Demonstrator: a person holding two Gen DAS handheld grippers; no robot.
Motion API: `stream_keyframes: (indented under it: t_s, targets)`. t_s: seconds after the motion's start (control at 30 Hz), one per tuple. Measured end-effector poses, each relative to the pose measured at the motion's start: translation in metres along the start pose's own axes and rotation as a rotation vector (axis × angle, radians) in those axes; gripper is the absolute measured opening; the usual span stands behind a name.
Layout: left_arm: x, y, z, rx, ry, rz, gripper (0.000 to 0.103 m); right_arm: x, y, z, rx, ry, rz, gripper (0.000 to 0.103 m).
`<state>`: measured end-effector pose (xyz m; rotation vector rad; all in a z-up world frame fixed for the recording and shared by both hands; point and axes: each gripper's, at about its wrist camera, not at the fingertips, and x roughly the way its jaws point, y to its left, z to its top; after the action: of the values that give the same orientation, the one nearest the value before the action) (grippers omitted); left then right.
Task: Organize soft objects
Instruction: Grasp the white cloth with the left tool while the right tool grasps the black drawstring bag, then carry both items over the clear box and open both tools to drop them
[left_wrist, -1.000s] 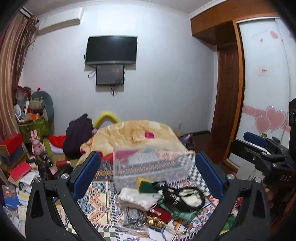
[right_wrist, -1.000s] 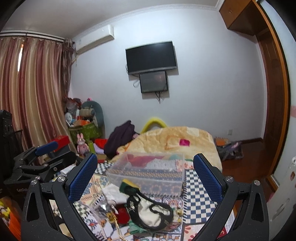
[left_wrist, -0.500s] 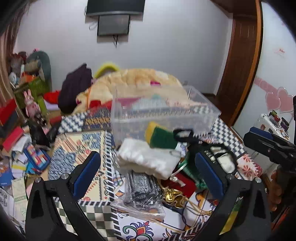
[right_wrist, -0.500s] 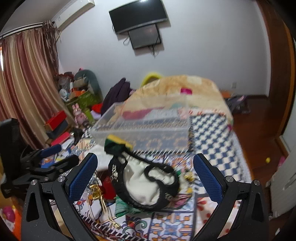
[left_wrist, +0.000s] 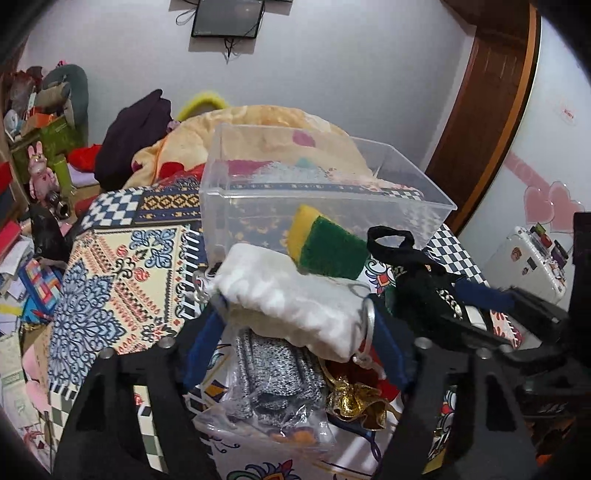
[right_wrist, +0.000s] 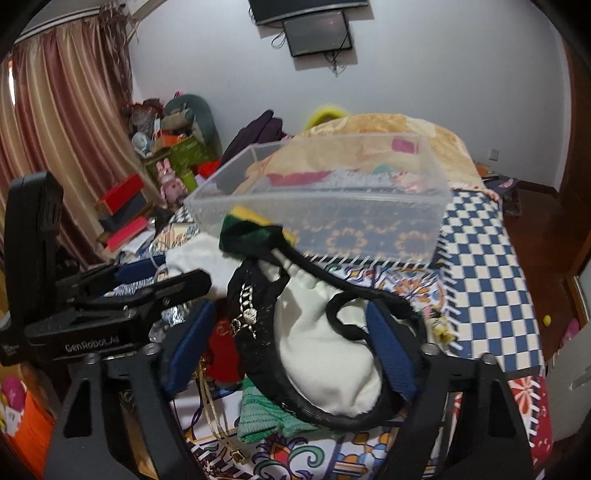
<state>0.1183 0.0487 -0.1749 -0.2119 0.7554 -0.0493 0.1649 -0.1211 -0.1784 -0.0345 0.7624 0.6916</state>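
A pile of soft things lies on the patterned cloth in front of a clear plastic bin (left_wrist: 325, 199). My left gripper (left_wrist: 295, 332) stands open around a white fluffy pouch (left_wrist: 291, 295); its blue pads flank the pouch, contact unclear. Under it lies a grey knit item in a clear bag (left_wrist: 273, 380). A yellow-green sponge (left_wrist: 325, 243) leans on the bin. My right gripper (right_wrist: 291, 339) stands open around a black-and-white drawstring bag (right_wrist: 321, 350), with a green knit cloth (right_wrist: 262, 413) below. The bin shows in the right wrist view too (right_wrist: 332, 206).
A red pouch and a gold pouch (left_wrist: 354, 398) lie in the pile. A heaped blanket (left_wrist: 258, 125) sits behind the bin. Boxes, toys and papers crowd the floor at the left (left_wrist: 33, 266). A wooden door (left_wrist: 480, 122) and wardrobe stand at the right.
Both grippers have tilted down and moved forward into the pile. Their jaws have narrowed: the left now flanks the white pouch, the right flanks the black-and-white bag.
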Motion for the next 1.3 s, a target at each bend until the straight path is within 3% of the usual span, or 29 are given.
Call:
stream_keyframes:
  t_s: [0.07, 0.27, 0.33, 0.77, 1.0, 1.3]
  targets:
    - [0.002, 0.001, 0.0, 0.002, 0.002, -0.005, 0.049, 0.003, 0.001, 0.0, -0.006, 0.013, 0.007, 0.051]
    - [0.003, -0.001, -0.002, 0.033, -0.008, 0.016, 0.02, -0.003, 0.001, 0.002, -0.01, 0.005, 0.044, 0.021]
    - [-0.002, -0.002, -0.002, 0.033, -0.016, -0.003, 0.01, -0.007, 0.002, 0.002, -0.016, -0.014, 0.033, 0.019]
    - [-0.062, -0.016, 0.013, 0.057, -0.149, -0.022, 0.007, -0.046, -0.007, 0.015, 0.006, -0.147, 0.003, 0.015]
    - [-0.087, -0.018, 0.04, 0.079, -0.241, -0.016, 0.007, -0.062, -0.006, 0.038, -0.011, -0.222, -0.019, 0.015]
    - [-0.091, -0.019, 0.079, 0.079, -0.338, -0.001, 0.007, -0.075, -0.009, 0.071, -0.033, -0.338, -0.054, 0.015]
